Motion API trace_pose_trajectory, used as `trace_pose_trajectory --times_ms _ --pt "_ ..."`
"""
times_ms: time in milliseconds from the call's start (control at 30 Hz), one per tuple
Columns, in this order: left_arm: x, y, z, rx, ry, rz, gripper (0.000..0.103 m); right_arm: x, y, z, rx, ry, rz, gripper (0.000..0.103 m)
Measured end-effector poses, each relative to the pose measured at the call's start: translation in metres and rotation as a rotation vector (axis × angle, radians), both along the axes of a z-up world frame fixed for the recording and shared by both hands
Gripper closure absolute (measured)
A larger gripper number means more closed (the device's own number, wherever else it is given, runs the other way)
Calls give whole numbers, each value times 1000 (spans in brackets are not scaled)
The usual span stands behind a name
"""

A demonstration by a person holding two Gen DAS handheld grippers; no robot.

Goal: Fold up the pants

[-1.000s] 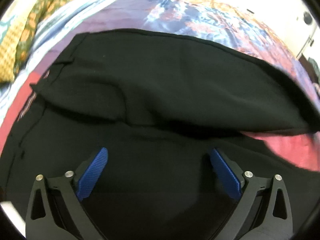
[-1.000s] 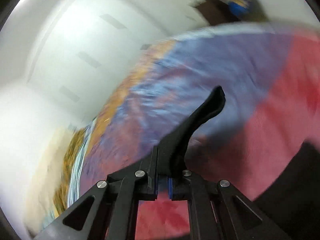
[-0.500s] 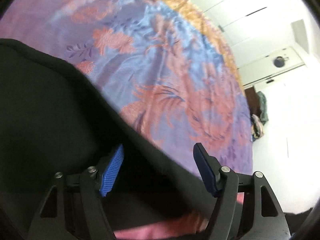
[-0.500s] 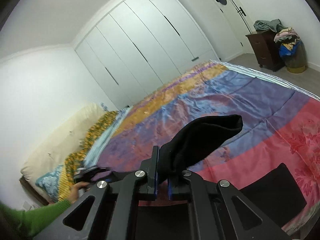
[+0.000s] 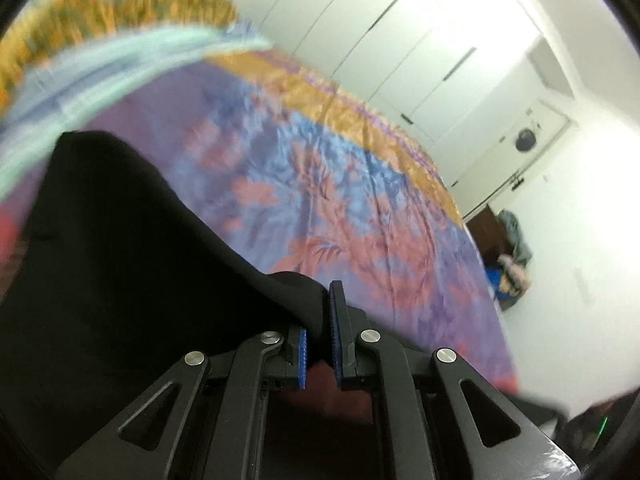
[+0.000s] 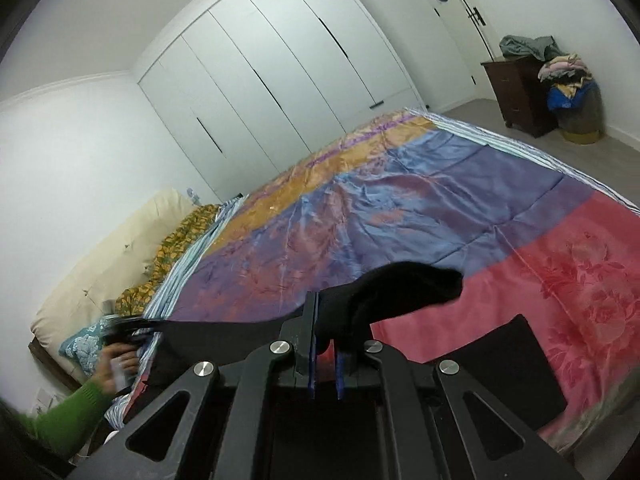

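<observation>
The black pants (image 5: 120, 260) fill the lower left of the left wrist view, above the colourful bedspread (image 5: 320, 184). My left gripper (image 5: 325, 300) has its jaws closing on a raised fold of them, blue pads pressing the cloth. In the right wrist view my right gripper (image 6: 326, 314) is shut on another bunch of the pants (image 6: 408, 284), which flops to the right over its fingers. A taut black edge runs left to the blurred left gripper (image 6: 120, 328), held by a hand (image 6: 116, 368) in a green sleeve. Another part of the pants (image 6: 516, 364) lies on the red band of the bed.
White wardrobe doors (image 6: 280, 60) stand behind the bed. A dark dresser (image 6: 516, 92) piled with clothes and a full basket (image 6: 576, 112) stand at the far right by a door (image 6: 444, 20). A cream pillow (image 6: 104, 260) lies at the left.
My left gripper went from wide open over the flat pants to shut on their edge and rose with it. The right gripper kept its hold and lifted its cloth a little.
</observation>
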State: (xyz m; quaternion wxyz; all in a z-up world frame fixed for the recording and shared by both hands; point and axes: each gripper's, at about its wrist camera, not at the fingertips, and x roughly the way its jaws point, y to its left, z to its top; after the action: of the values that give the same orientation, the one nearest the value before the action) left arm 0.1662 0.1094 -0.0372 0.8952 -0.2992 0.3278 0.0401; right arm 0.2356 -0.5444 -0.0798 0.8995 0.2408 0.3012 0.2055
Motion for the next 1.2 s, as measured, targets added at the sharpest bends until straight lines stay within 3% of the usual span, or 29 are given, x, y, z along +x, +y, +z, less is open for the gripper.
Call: trace_pose_trajectory --times_ms 100,167,200,233,300,767,933,1133,1200 --pt "-62 -29 -38 42 120 5 93 7 -11 -17 -101 126 24 96" --pt "-83 -49 -96 25 299 -32 94 14 -13 -51 -262 304 46 96" --pt "-87 -57 -114 24 349 -42 95 15 -13 -67 -332 376 48 96" --pt "-90 -65 -129 18 382 -48 96 16 -12 -82 -373 428 60 96" --pt "-90 -74 -132 23 366 -59 96 17 -12 -105 -455 504 72 96" --pt "-63 -115 -135 105 364 -187 96 22 -40 -118 -487 592 -70 96" --pt "-93 -101 -128 84 340 -179 96 22 -33 -118 -540 584 -72 96" --pt "-100 -87 -129 -16 299 -153 96 22 -33 -117 -545 571 -78 96" --pt "-100 -88 -129 -15 303 -156 99 21 -34 -117 -547 571 -77 96"
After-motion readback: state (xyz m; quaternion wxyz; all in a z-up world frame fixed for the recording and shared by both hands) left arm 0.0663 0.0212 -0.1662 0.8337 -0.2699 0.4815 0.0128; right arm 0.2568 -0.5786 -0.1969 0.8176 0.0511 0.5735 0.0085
